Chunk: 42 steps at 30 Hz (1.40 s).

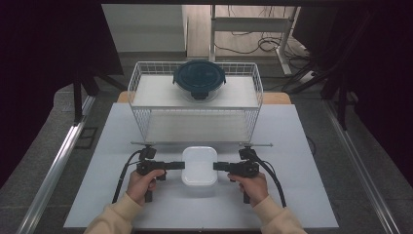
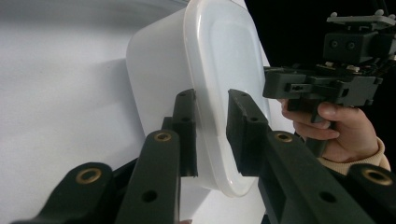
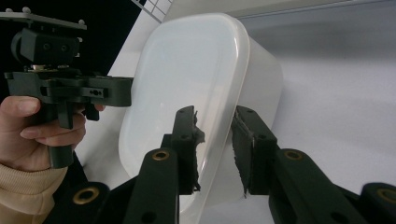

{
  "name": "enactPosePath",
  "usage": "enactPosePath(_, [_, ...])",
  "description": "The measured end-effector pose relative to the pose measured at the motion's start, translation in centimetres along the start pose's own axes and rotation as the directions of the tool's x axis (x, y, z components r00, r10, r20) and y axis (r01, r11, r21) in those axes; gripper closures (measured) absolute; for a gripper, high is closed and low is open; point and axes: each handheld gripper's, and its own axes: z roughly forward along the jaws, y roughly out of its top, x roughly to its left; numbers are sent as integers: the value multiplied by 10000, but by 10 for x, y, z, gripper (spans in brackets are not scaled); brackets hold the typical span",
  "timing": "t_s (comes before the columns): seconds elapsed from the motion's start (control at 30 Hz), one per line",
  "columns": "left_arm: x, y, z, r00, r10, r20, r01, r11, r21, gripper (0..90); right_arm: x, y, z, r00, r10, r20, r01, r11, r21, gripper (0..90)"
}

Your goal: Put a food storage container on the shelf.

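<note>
A white lidded plastic container (image 1: 199, 165) (image 2: 224, 70) (image 3: 187, 84) sits on the white table (image 1: 292, 195), close to the front. My left gripper (image 1: 181, 165) (image 2: 212, 100) is at its left side, open, one jaw under the lid's rim and the other over it. My right gripper (image 1: 215, 166) (image 3: 215, 114) straddles the rim on the opposite side the same way, open too. A small gap shows between the pads and the plastic on both sides. Each gripper view also catches the other hand and its gripper (image 2: 280, 86) (image 3: 123, 91) across the container.
A white wire rack (image 1: 258, 85) with two shelves stands just behind the container. On its top shelf rests a round dark blue lidded bowl (image 1: 199, 78). A thin rod (image 1: 258, 144) lies along the rack's front foot. Table edges run left and right, with floor beyond them.
</note>
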Motion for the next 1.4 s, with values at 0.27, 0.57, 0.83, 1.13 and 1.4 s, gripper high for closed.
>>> enactPosePath(0.27, [-3,-1,-4,9998,186,78,-184,9996,-194,791,1,0,-5,9999,-47,-157,44,9998,-188,758])
enactPosePath(0.57, [-6,-2,-5,9989,466,42,-465,9986,-263,809,1,0,-8,9998,-99,-191,91,9992,-382,788])
enactPosePath(0.83, [-7,-3,-5,9981,621,4,-621,9976,-306,810,2,0,-9,9996,-199,-180,190,9988,-451,793])
enactPosePath(1.13, [-9,-3,-6,9971,757,11,-756,9965,-365,810,4,1,-11,9992,-358,-180,348,9980,-522,793])
enactPosePath(1.4, [-19,0,-12,9929,1187,-45,-1188,9914,-553,810,11,3,-16,9972,-729,-192,713,9948,-732,794])
